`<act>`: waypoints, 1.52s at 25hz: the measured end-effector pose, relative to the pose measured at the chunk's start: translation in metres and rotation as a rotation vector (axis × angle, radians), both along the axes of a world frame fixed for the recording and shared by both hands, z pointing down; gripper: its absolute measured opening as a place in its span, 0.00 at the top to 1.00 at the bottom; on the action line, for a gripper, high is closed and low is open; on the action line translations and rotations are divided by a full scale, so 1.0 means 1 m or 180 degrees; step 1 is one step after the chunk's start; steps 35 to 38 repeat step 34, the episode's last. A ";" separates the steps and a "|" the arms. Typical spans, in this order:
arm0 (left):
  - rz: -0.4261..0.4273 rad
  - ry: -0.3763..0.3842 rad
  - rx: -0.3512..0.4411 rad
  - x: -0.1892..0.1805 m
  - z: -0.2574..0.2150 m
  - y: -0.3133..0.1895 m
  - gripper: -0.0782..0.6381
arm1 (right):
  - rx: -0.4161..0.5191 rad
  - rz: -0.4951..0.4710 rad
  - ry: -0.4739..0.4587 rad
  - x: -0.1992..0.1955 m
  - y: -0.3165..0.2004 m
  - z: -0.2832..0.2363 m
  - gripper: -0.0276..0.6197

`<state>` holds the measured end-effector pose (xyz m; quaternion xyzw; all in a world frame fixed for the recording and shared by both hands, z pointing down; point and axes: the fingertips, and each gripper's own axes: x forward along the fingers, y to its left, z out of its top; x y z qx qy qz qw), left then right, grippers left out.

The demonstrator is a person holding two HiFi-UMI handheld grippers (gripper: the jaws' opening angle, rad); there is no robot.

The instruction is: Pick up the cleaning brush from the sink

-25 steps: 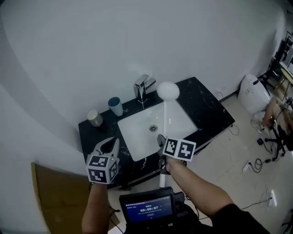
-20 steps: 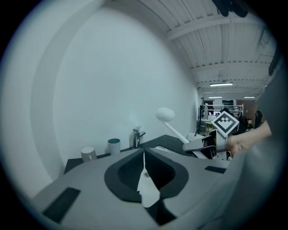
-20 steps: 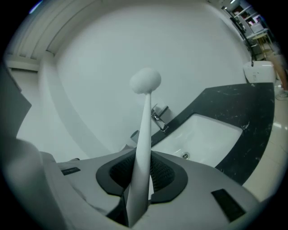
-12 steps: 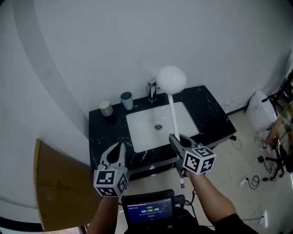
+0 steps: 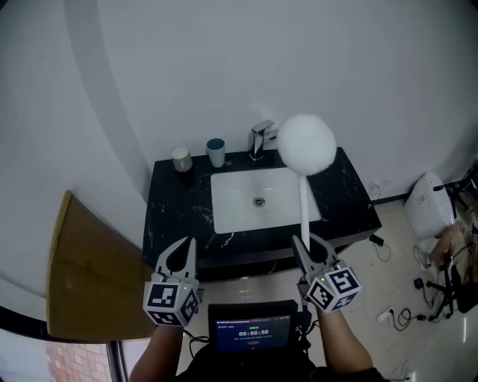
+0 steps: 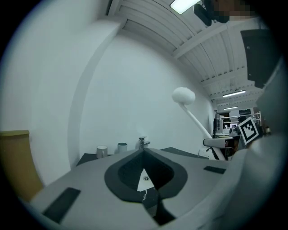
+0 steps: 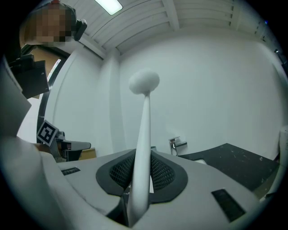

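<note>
Cleaning brush now stands near upright, lifted clear of the sink, above the front edge of the counter. A second ago its head sat low beside the faucet. Pick-up judged complete. Right gripper fingers clamp the slim, smooth white handle. Left gripper fingers are together, empty. Brush head: round, white, fluffy. Counter: black veined stone. Sink: white, glazed, rectangular.

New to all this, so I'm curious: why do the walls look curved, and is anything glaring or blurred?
Head view: wide lens bows the wall and the counter; light is flat. Left gripper view: fisheye, dark rounded corners, ceiling lamp burns white. Right gripper view: same rounding; the cleaning brush handle looms thick near the lens.
</note>
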<state>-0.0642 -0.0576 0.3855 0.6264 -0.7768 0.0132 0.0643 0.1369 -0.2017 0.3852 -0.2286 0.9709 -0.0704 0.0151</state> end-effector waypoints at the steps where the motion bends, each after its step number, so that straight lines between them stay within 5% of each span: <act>1: -0.0012 -0.0018 -0.0001 0.008 0.000 0.000 0.89 | 0.0042 -0.0005 0.0011 0.007 -0.001 -0.001 0.86; 8: -0.0103 -0.0097 -0.0017 0.033 -0.003 -0.003 0.89 | 0.0138 0.0052 -0.0089 0.035 -0.012 -0.010 0.86; 38: 0.0087 -0.0207 0.0166 0.031 -0.010 -0.013 0.89 | 0.0209 0.0089 0.0062 0.027 -0.007 -0.010 0.86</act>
